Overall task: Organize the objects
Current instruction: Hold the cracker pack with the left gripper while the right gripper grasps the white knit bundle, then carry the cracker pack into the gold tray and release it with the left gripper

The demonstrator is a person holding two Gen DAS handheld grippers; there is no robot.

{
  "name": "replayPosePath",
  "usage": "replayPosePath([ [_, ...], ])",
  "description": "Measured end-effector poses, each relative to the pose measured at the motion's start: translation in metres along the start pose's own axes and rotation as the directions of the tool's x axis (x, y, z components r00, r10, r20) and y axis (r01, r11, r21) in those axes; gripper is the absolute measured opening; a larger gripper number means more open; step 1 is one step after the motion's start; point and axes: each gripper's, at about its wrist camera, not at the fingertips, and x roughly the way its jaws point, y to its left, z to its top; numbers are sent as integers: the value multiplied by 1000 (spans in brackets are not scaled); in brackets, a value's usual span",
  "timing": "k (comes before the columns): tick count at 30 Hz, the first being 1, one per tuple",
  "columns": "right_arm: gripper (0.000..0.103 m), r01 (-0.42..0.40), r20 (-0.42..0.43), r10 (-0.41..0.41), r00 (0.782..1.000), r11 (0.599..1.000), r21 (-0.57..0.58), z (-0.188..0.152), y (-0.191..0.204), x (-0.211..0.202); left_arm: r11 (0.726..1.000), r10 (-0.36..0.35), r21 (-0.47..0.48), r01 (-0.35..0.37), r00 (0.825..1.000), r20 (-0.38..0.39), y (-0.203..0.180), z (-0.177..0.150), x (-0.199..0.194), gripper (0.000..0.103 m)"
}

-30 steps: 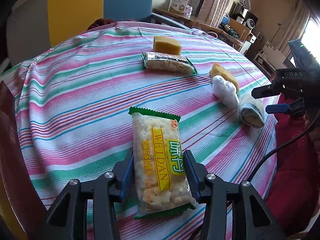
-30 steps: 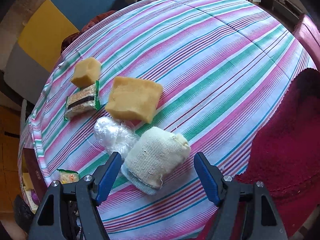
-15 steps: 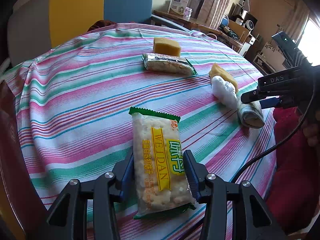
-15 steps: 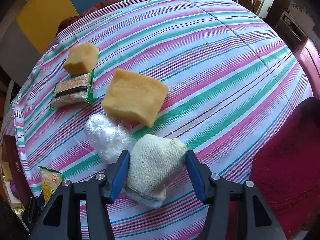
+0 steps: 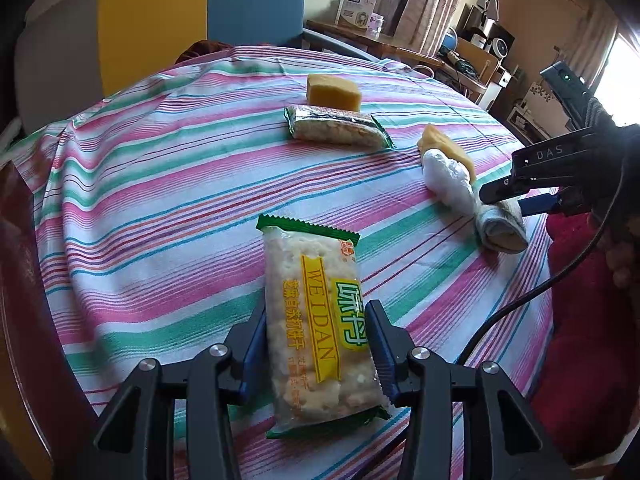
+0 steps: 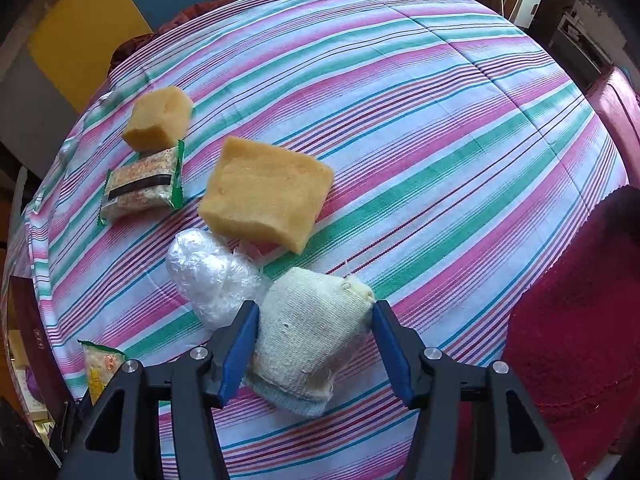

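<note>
My left gripper (image 5: pixel 316 344) is shut on a yellow and green cracker packet (image 5: pixel 318 320) that lies on the striped tablecloth (image 5: pixel 160 200). My right gripper (image 6: pixel 314 344) is closed around a rolled cream cloth (image 6: pixel 312 336), with both pads at its sides. That cloth also shows in the left wrist view (image 5: pixel 500 226), with the right gripper (image 5: pixel 516 196) over it. Beside the cloth lie a white plastic-wrapped bundle (image 6: pixel 212 280), a large yellow sponge (image 6: pixel 266 194), a second cracker packet (image 6: pixel 140 188) and a small yellow sponge (image 6: pixel 158 120).
The round table's edge runs close in front of both grippers. A dark red cloth (image 6: pixel 572 320) lies at the right edge. A yellow and blue chair (image 5: pixel 200 20) stands behind the table. Cluttered shelves (image 5: pixel 480 52) are at the back right.
My right gripper moved forward over the rolled cloth and its jaws closed in from wide open to the cloth's sides. The left gripper and its cracker packet stayed still.
</note>
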Motion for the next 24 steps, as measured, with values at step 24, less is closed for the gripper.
replayPosePath([
  [24,53,-6,42,8,999,999,-54,-4,2,-9,994,84,-80,-70,978,192,21,0,-112,45],
])
